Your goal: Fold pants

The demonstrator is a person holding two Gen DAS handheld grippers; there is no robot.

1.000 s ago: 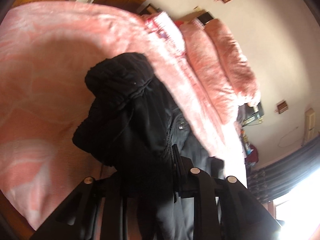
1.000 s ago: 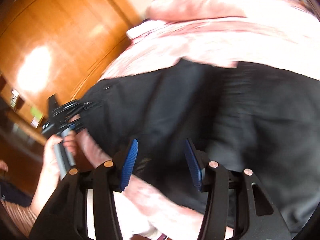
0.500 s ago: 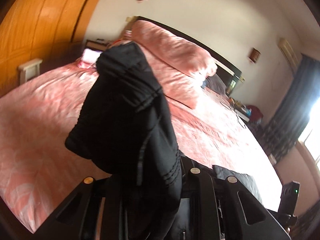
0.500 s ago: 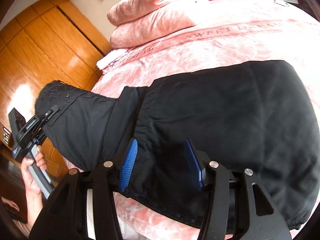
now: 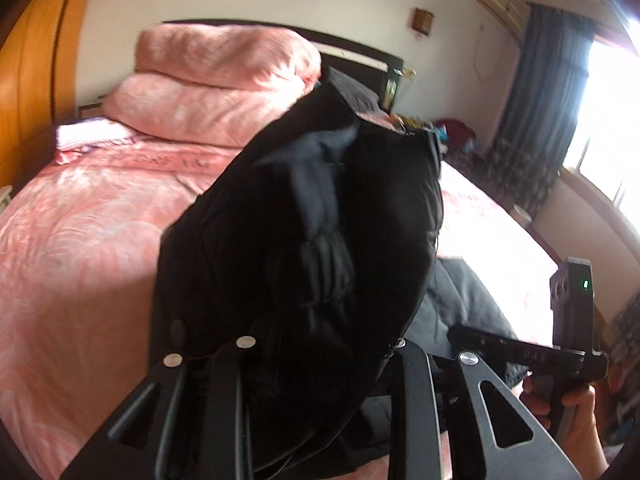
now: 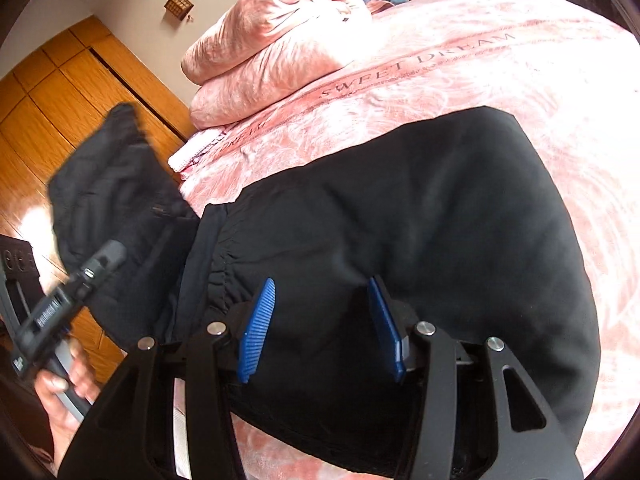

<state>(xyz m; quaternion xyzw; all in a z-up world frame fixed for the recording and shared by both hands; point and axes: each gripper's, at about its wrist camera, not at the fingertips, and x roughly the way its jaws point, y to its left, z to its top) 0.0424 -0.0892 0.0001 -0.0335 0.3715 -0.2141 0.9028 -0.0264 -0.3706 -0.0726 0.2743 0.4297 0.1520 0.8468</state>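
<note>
Black pants (image 6: 400, 220) lie spread on the pink bed (image 6: 520, 72). One end of the pants (image 5: 312, 220) is lifted off the bed and bunched in my left gripper (image 5: 316, 344). The cloth runs between its jaws, which are opening, and hides the fingertips. The right wrist view shows that lifted end (image 6: 108, 184) in the air at the left, with a hand around the left gripper's handle (image 6: 68, 376). My right gripper (image 6: 322, 320) hovers open over the flat part of the pants, its blue pads (image 6: 260, 328) bare. It also appears in the left wrist view as the right gripper (image 5: 576, 320).
A folded pink quilt (image 5: 212, 80) is stacked at the head of the bed. A wooden wardrobe (image 6: 60, 100) stands on the left. On the right, a dark curtain (image 5: 540, 100) hangs beside a bright window, with clutter below it.
My left gripper has rolled upright and carried the lifted end of the pants up and across toward the right gripper. The right gripper has shifted over the flat part of the pants and stayed open.
</note>
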